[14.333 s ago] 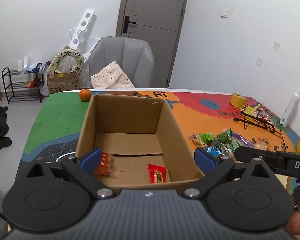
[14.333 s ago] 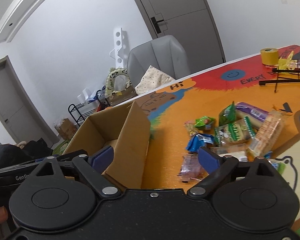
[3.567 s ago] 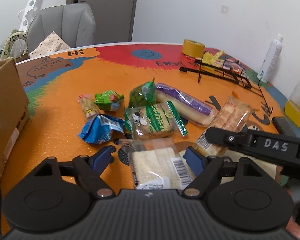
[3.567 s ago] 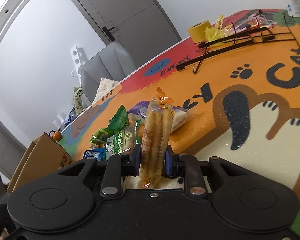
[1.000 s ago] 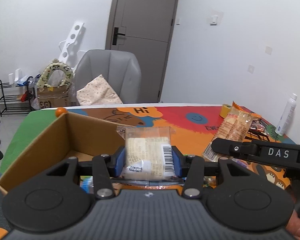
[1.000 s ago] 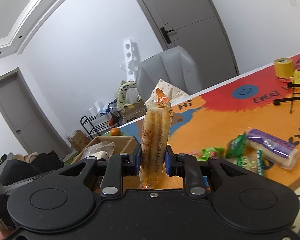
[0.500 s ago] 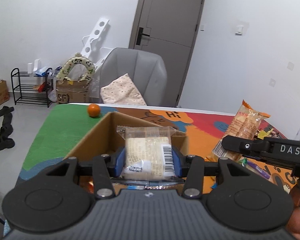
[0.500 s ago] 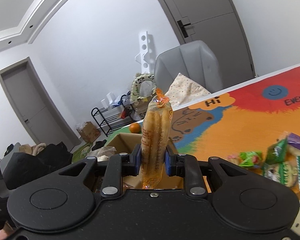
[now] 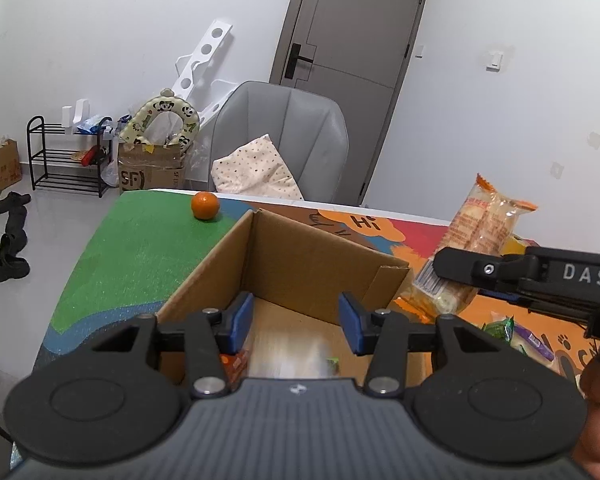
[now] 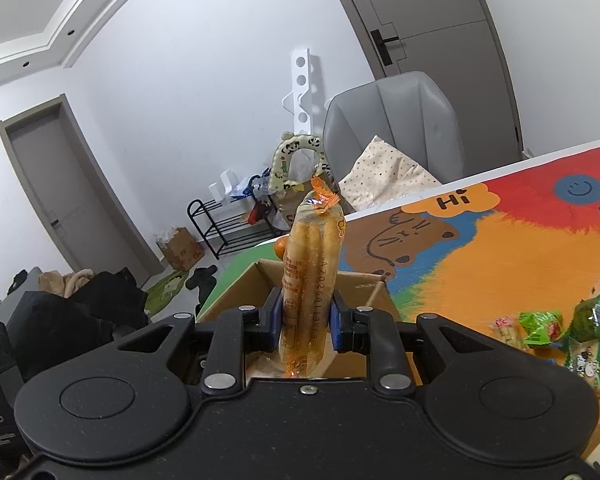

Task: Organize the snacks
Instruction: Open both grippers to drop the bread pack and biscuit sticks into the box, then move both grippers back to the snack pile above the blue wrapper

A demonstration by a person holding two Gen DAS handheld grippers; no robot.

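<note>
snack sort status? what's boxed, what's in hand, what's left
Boxed: a few packs lie in the cardboard box; a blurred pale pack shows inside it below the open left gripper. In hand: right gripper clamps the orange biscuit pack over the box. Left: green packs on the table.

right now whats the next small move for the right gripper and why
Probably carry it a little further over the cardboard box and open it. The right gripper is clamped on the orange biscuit pack, upright at the box's edge.
</note>
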